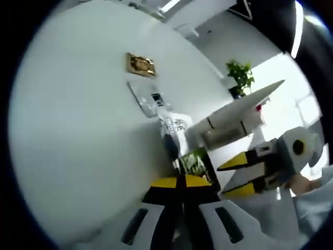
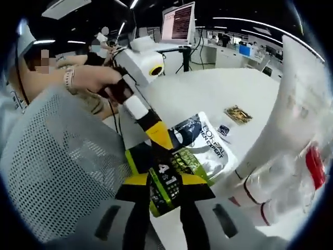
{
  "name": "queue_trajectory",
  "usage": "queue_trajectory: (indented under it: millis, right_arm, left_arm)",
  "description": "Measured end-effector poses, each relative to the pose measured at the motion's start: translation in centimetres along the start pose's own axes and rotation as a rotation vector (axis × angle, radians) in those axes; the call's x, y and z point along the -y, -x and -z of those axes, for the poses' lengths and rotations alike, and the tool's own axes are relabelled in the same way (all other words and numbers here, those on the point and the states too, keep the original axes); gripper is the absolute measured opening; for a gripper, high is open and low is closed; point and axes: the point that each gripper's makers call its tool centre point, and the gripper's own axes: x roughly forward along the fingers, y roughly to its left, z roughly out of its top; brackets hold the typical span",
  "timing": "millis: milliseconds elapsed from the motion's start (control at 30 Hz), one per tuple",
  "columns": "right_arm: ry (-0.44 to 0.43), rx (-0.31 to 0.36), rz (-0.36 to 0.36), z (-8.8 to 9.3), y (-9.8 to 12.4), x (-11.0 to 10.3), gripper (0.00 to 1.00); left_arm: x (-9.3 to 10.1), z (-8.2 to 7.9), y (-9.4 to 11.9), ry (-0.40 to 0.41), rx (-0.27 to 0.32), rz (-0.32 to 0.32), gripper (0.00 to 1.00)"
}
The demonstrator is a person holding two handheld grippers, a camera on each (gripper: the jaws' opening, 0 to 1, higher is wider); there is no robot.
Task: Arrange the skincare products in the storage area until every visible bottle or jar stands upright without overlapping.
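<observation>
While both grippers pinch the sachet pack (image 2: 200, 151) at six o'clock, left gripper (image 2: 162, 139) and right gripper (image 2: 166, 195) clamped on its edges, I judge it light, floppy, slick; grip the stiffer sealed rim.

free: big bare white table (image 1: 78, 135) on the left | blocked: white box (image 1: 234, 117) at right, gold packet (image 1: 140, 64) up top, green-black pack (image 2: 179, 166) low middle

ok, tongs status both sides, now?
Left tongs: shut on the green-black L'Oreal sachet pack.
Right tongs: shut on the same pack.
</observation>
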Motion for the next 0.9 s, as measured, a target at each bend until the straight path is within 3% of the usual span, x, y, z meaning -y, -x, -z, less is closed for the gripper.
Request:
queue_trajectory:
  millis: [133,233,367,500,567,767,867,900]
  right_arm:
    - [0.013,-0.038,-0.003,0.7,-0.5,0.1,0.26]
    - [0.017,-0.055,-0.01,1.2,-0.7,-0.1,0.27]
    - [0.04,-0.09,-0.018,1.9,-1.0,0.0,0.27]
    - [0.019,-0.088,-0.034,1.8,-1.0,-0.1,0.3]
    - [0.023,-0.091,-0.046,1.8,-1.0,-0.3,0.32]
    - [0.044,-0.102,-0.024,1.8,-1.2,0.2,0.3]
    - [0.048,-0.108,-0.015,1.6,-1.4,0.5,0.29]
    - [0.051,-0.111,-0.013,1.6,-1.4,0.5,0.29]
  left_arm:
    - [-0.2,-0.2,0.0,-0.088,0.013,-0.021,0.0]
    - [-0.1,-0.1,0.0,-0.263,0.011,-0.02,0.02]
    - [-0.2,-0.1,0.4,-0.287,0.004,-0.042,0.05]
    - [-1.7,-2.6,1.5,-0.386,0.092,-0.164,0.2]
    - [-2.3,-2.7,1.8,-0.444,0.059,-0.229,0.23]
    - [-0.3,-4.8,1.0,-0.565,0.14,-0.217,0.32]
    - [-1.2,-6.0,1.1,-0.674,0.154,-0.331,0.32]
    - [-0.9,-6.5,1.1,-0.707,0.175,-0.336,0.3]
